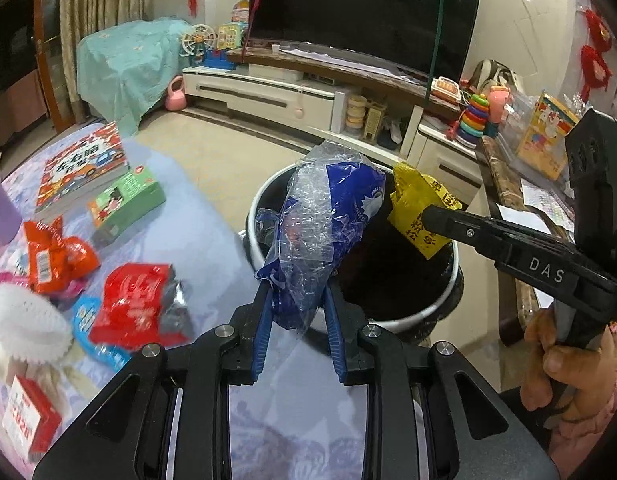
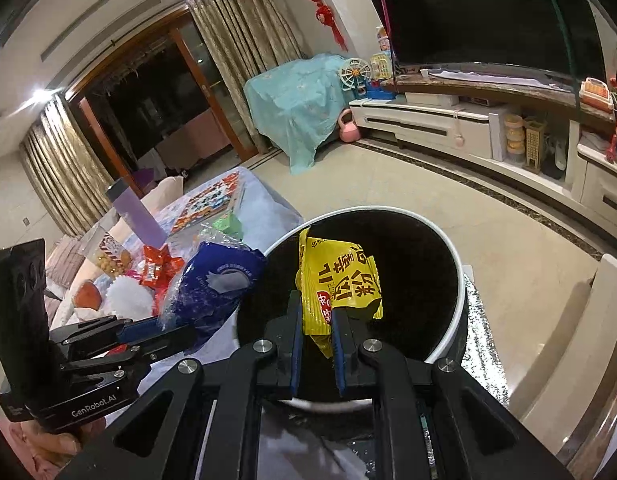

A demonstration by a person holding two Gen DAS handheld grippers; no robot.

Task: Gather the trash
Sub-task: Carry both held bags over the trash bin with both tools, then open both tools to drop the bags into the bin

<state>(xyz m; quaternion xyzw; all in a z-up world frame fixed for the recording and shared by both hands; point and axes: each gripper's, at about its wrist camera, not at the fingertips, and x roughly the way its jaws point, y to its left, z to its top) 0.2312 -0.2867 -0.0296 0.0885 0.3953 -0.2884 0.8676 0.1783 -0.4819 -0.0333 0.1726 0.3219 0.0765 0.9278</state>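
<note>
A crumpled blue and clear plastic bag [image 1: 328, 220] is pinched between the blue pads of my left gripper [image 1: 296, 288], which is shut on it. The bag hangs over the near left rim of a round black bin with a white rim [image 1: 428, 308]. My right gripper [image 2: 317, 308] is shut on a yellow wrapper [image 2: 340, 276] and holds it above the bin's dark opening [image 2: 464, 280]. In the left wrist view the right gripper [image 1: 428, 216] reaches in from the right with the yellow wrapper [image 1: 416, 208]. In the right wrist view the left gripper [image 2: 160, 326] and the blue bag [image 2: 216, 284] are at the left.
On the table to the left of the bin lie a red wrapper [image 1: 136, 300], an orange wrapper [image 1: 56, 256], a white foam net [image 1: 24, 320], a red box [image 1: 28, 416], a green box [image 1: 124, 200] and a picture book [image 1: 84, 164]. A person's hand [image 1: 556, 360] grips the right tool.
</note>
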